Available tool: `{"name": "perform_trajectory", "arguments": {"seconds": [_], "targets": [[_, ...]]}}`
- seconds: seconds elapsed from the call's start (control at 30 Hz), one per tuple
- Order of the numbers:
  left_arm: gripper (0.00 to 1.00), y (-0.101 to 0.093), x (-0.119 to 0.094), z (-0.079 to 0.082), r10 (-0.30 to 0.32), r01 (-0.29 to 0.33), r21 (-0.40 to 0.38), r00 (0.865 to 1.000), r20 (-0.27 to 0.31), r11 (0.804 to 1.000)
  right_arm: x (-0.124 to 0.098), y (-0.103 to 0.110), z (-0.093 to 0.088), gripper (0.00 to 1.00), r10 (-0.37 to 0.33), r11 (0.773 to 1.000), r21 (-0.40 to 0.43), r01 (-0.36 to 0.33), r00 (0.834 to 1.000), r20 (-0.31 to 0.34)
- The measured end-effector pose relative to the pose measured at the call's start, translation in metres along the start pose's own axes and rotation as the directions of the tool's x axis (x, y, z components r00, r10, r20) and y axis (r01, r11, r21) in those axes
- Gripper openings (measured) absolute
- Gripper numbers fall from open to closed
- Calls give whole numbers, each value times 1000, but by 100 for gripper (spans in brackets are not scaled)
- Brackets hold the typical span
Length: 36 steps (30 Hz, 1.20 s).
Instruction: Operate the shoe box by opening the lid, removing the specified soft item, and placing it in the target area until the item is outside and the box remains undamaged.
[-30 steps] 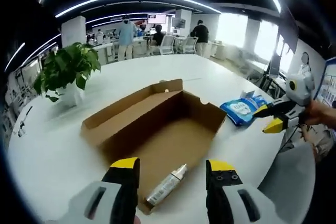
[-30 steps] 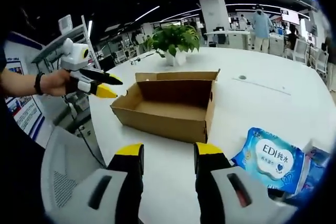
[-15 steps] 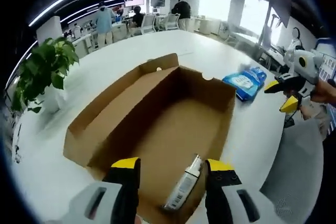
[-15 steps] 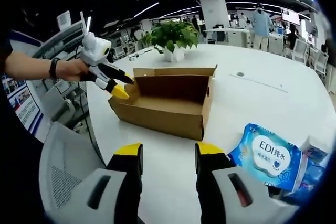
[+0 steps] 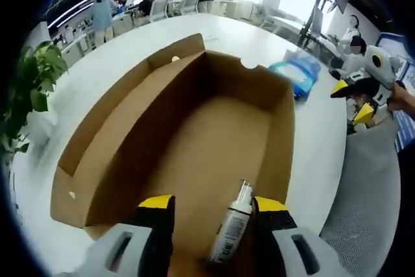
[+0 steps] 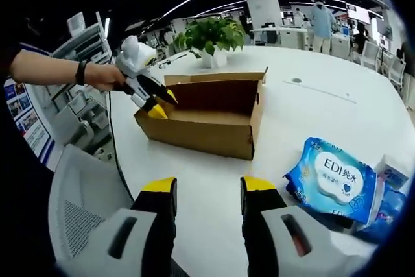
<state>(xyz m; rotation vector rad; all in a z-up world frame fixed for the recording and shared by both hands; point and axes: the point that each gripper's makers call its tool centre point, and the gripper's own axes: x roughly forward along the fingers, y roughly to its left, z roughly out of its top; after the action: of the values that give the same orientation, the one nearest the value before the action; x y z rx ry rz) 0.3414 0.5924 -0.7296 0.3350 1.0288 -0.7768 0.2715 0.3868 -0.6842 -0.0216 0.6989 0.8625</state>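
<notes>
- The brown cardboard shoe box [image 5: 194, 141] is seen open on the white table [image 6: 311, 115], its lid folded back on the far side.
- The left gripper [image 5: 211, 209] is held released over the box's near end, a small white spray bottle [image 5: 232, 225] lying on the floor of the box between its jaws.
- The right gripper [image 6: 201, 186] is held released, nothing between its jaws, above the table.
- A blue wet-wipes pack [image 6: 334, 183] is seen lying on the table, outside the box, near the right gripper.
</notes>
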Motion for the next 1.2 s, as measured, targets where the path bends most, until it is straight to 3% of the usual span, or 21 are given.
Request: {"name": "perform_trajectory", "arguments": {"seconds": [0.4, 0.6, 0.83, 1.03, 1.2], "targets": [[45, -4, 13, -7, -87, 89, 48, 995, -48, 995, 2, 0, 11, 36, 2, 1000, 7, -2, 1000, 25], [43, -8, 18, -11, -109, 116, 84, 991, -77, 990, 4, -2, 4, 36, 2, 1000, 7, -2, 1000, 4], [43, -11, 25, -17, -149, 168, 131, 979, -142, 977, 8, 1, 5, 35, 13, 1000, 5, -13, 1000, -3], [43, -13, 25, -16, -162, 204, 220, 967, -194, 954, 7, 1, 7, 35, 7, 1000, 23, -7, 1000, 10], [42, -13, 25, -21, -187, 234, 208, 957, -221, 950, 5, -1, 4, 35, 0, 1000, 29, -1, 1000, 11]]}}
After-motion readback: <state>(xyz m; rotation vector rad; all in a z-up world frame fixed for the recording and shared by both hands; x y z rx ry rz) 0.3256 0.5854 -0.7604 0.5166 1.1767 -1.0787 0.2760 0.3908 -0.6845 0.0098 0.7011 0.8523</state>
